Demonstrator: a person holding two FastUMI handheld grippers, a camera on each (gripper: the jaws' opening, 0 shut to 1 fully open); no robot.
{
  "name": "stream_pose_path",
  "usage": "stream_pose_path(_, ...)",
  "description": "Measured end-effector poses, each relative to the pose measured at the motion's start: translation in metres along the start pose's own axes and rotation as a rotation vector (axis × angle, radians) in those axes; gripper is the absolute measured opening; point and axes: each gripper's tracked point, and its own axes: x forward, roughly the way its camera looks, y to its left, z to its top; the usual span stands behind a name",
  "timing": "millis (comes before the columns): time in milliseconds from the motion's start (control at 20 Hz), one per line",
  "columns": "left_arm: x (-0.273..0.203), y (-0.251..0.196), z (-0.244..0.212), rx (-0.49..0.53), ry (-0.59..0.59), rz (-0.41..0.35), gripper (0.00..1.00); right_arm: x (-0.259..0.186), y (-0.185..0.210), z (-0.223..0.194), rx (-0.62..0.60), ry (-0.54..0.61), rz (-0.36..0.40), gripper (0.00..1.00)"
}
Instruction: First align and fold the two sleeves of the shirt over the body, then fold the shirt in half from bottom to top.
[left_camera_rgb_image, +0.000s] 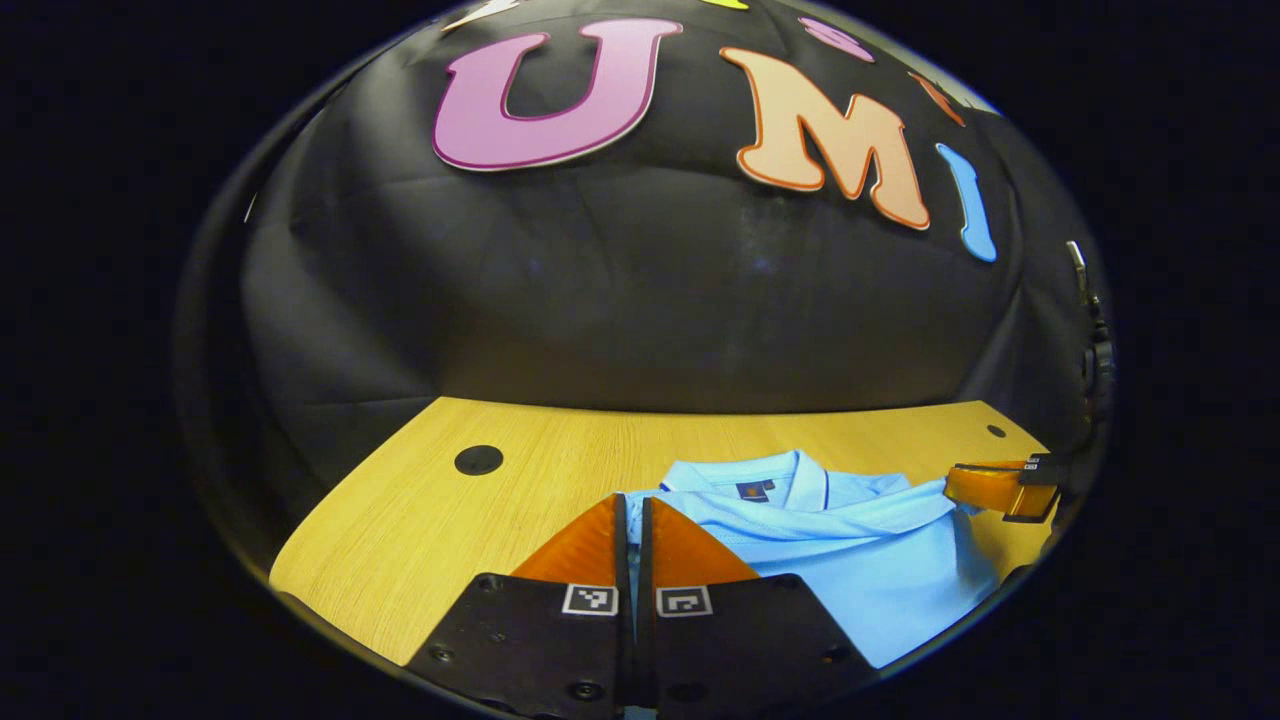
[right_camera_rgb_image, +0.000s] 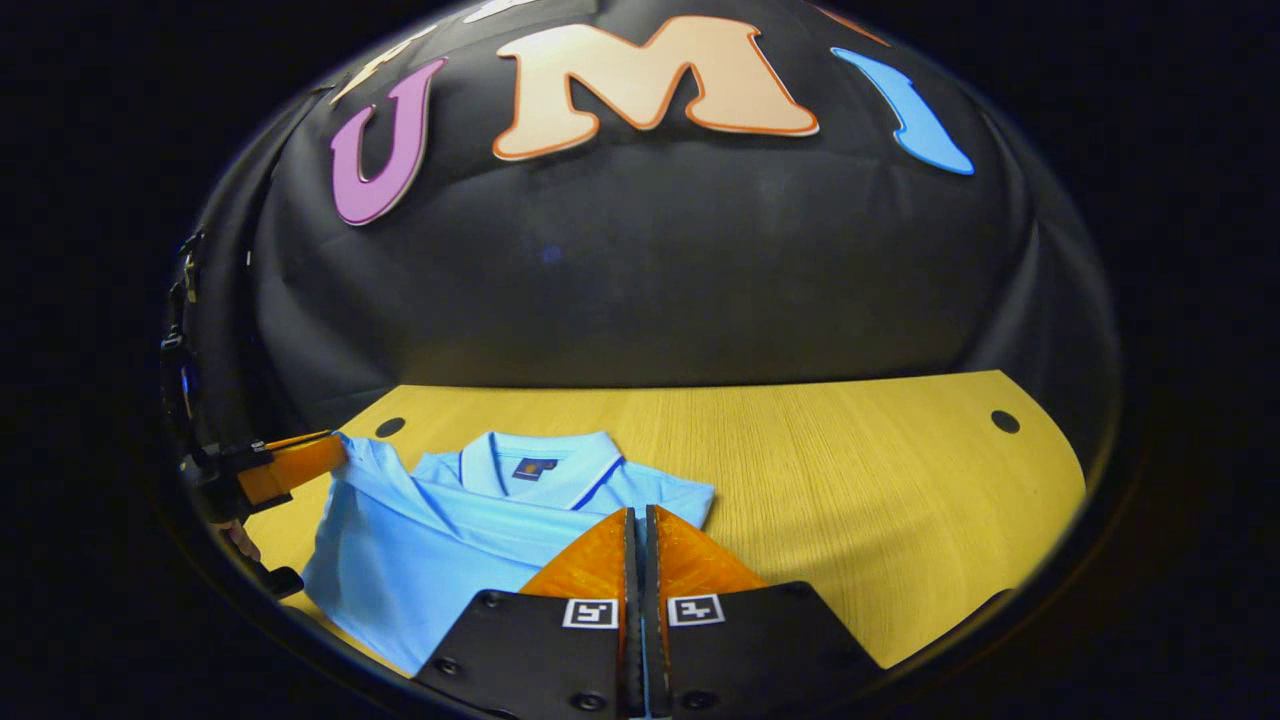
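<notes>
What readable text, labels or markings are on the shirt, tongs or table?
None can be read.
Shirt neck label: a dark patch with a small mark, too small to read.
Left tongs and right tongs: square black-and-white code tags, patterns with no words.
Table: no markings, just dark round holes.

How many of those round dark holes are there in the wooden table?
2: one hole near the table's far left corner, by the shirt's shoulder, and one hole near the far right corner. The shirt may hide others.
</notes>
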Motion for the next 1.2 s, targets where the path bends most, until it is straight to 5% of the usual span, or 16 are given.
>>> stream_pose_path(200, 0.022, 0.004, -0.018, 0.046, 0.035, 0.046, 0.0, 0.018, -0.006, -0.005, 0.052, 0.003, -0.006, 0.04)
stream_pose_path(400, 0.016, 0.019, -0.021, 0.094, 0.042, 0.137, 0.07, 0.012, -0.007, -0.005, 0.068, 0.014, 0.026, 0.17)
stream_pose_path(550, 0.011, 0.03, -0.015, 0.122, 0.026, 0.183, 0.62, 0.001, -0.003, -0.001, 0.057, 0.001, 0.052, 0.89)
stream_pose_path(650, -0.004, 0.035, -0.007, 0.125, -0.005, 0.201, 0.99, -0.01, -0.001, 0.003, 0.033, -0.023, 0.058, 0.98)
stream_pose_path(1200, -0.131, 0.011, -0.005, 0.139, -0.098, 0.121, 0.95, -0.13, 0.001, 0.001, 0.003, -0.162, 0.151, 0.98)
